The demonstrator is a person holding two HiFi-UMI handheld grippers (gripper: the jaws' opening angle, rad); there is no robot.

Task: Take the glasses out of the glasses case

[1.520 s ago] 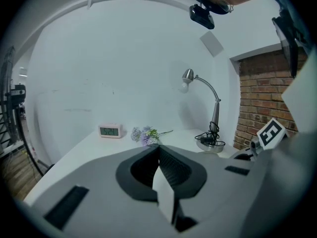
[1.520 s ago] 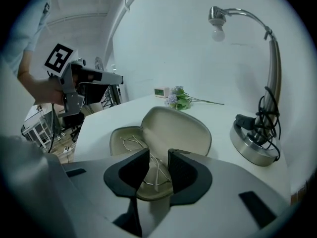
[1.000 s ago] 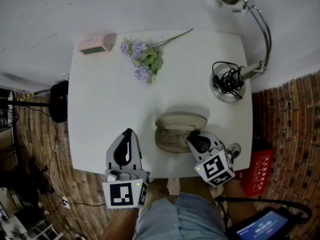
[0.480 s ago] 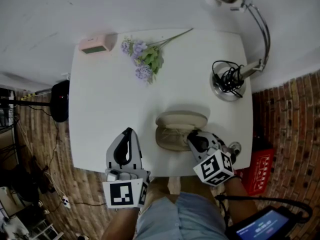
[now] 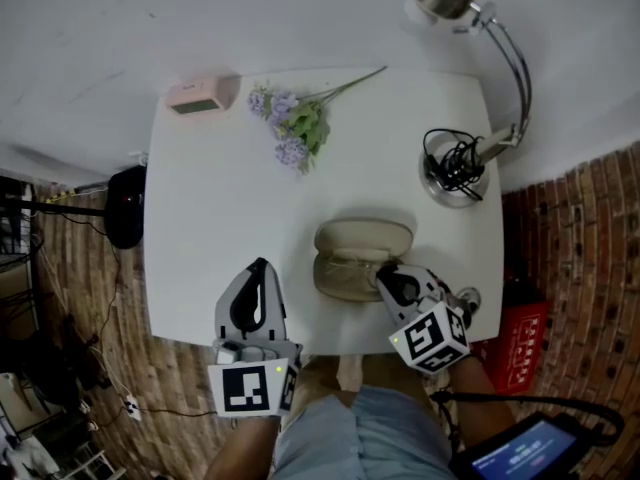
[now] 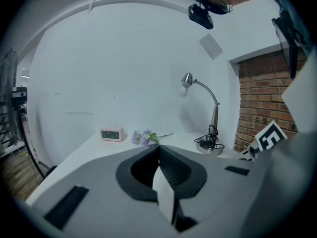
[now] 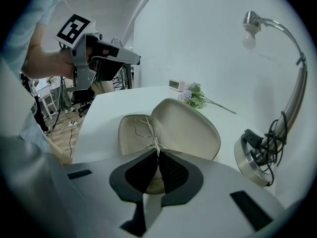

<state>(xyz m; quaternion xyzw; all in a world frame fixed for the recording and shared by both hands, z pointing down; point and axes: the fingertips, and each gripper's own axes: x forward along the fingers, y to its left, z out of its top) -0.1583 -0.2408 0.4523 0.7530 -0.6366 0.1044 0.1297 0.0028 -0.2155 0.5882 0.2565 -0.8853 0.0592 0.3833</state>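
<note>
The beige glasses case (image 5: pixel 362 240) lies open on the white table (image 5: pixel 220 208), lid toward the far side. Thin wire-rimmed glasses (image 7: pixel 146 128) rest in its lower shell. My right gripper (image 5: pixel 383 276) reaches into the case from the near right. In the right gripper view its jaws are closing, and the tips (image 7: pixel 158 151) pinch the near part of the wire frame. My left gripper (image 5: pixel 257 265) hovers over the table's near edge, left of the case. In the left gripper view its jaws (image 6: pixel 158 147) meet with nothing between them.
A pink clock (image 5: pixel 197 96) and a sprig of purple flowers (image 5: pixel 295 128) lie at the far side. A desk lamp's base (image 5: pixel 455 173), wrapped in black cable, stands far right of the case. A red box (image 5: pixel 520 353) sits on the floor by the near right corner.
The right gripper's jaws have closed onto the glasses' wire frame, with a slight roll of the gripper. The left gripper and the case have stayed put.
</note>
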